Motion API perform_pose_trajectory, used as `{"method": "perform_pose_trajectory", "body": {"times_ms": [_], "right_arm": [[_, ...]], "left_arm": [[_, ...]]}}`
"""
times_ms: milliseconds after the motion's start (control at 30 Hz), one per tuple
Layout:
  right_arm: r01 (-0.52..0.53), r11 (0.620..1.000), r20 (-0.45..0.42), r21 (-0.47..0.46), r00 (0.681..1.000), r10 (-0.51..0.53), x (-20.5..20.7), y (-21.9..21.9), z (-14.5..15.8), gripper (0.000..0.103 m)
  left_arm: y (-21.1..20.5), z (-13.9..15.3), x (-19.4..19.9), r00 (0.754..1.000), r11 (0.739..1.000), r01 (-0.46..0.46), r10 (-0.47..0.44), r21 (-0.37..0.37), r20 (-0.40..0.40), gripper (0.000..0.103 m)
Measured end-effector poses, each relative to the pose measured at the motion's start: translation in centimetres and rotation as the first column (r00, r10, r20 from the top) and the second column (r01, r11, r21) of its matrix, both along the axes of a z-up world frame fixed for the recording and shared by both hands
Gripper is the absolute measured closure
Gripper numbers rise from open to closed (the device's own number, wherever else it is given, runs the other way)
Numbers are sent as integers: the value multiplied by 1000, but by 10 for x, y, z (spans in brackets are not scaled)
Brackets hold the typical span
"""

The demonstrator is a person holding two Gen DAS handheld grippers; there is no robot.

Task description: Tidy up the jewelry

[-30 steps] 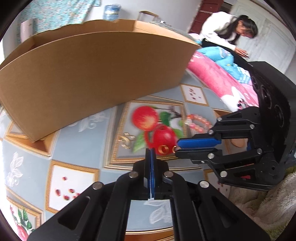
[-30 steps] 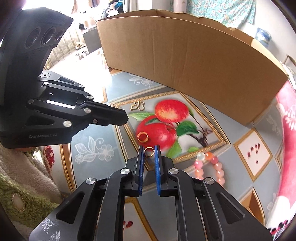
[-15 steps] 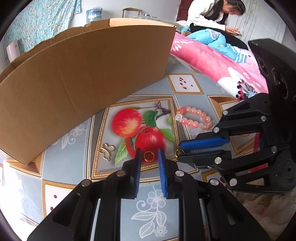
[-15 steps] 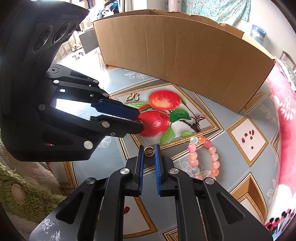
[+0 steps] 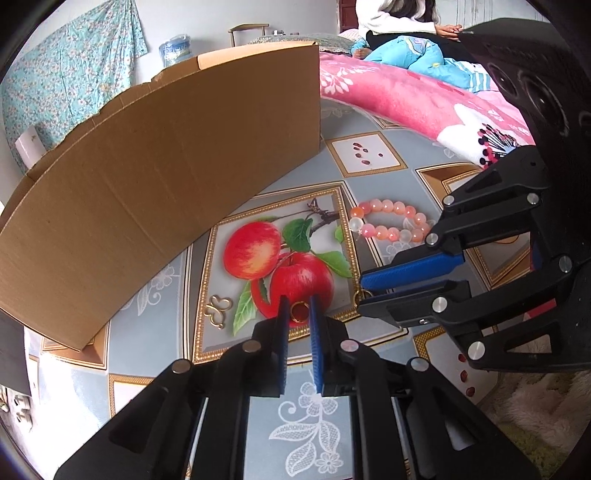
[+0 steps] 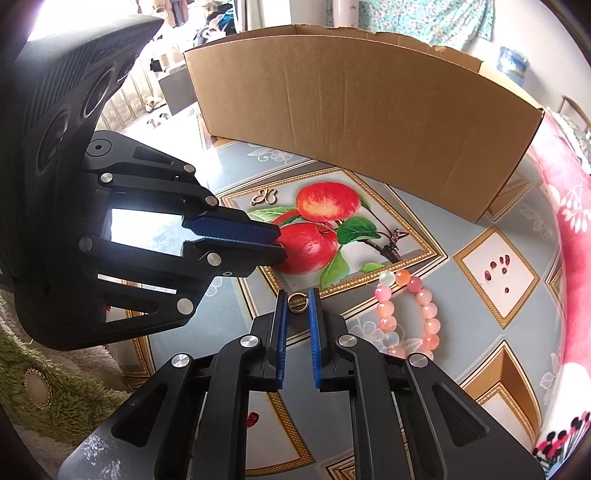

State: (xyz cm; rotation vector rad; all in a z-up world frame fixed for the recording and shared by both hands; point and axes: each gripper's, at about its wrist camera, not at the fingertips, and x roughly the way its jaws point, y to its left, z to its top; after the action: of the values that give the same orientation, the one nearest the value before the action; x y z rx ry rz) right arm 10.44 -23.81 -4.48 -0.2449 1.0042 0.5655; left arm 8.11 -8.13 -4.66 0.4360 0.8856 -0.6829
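Your left gripper [image 5: 298, 308] points down at the patterned floor [image 5: 155, 339], and a small gold ring [image 5: 299, 312] sits between its blue pads [image 5: 283, 317] over the painted red apple. The jaws are closing, and the ring fills the narrow gap between the pads, so it looks pinched, upright, on both sides.

Your right gripper [image 6: 297, 301] comes in from the right of that view, its tips close beside the left ones. Its jaws stand narrow and grip a second gold ring [image 6: 297, 302] at the very tips; this ring also stands upright, over the gold border of the apple tile.

A pink beaded bracelet [image 5: 388, 221] lies flat on the floor just beyond the right gripper, at the far right side of the apple tile. A gold butterfly-shaped charm [image 5: 218, 309] lies at the tile's near left corner, apart from both grippers.

A large open cardboard box [image 5: 166, 184] stands on the floor behind the tile, its long wall facing you. A pink blanket [image 5: 406, 99] runs along the right edge of the floor, and a person [image 5: 399, 22] sits beyond it. A fluffy green rug [image 6: 55, 387] lies by your left gripper.
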Motion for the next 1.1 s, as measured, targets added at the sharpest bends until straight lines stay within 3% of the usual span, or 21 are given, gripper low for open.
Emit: {"method": "perform_pose_trajectory", "body": {"times_ms": [433, 600, 1100], "right_arm": [[9, 1000, 7, 8, 1000, -9, -4, -5, 2, 94], [7, 1000, 7, 12, 1000, -8, -5, -6, 2, 94], [6, 1000, 7, 28, 1000, -7, -4, -11, -1, 94]], "left_arm": [[11, 6, 2, 997, 997, -22, 16, -68, -77, 100], [5, 2, 1, 997, 1000, -3, 1, -27, -72, 90], [-2, -2, 0, 999, 1000, -4, 4, 2, -32, 93]]}}
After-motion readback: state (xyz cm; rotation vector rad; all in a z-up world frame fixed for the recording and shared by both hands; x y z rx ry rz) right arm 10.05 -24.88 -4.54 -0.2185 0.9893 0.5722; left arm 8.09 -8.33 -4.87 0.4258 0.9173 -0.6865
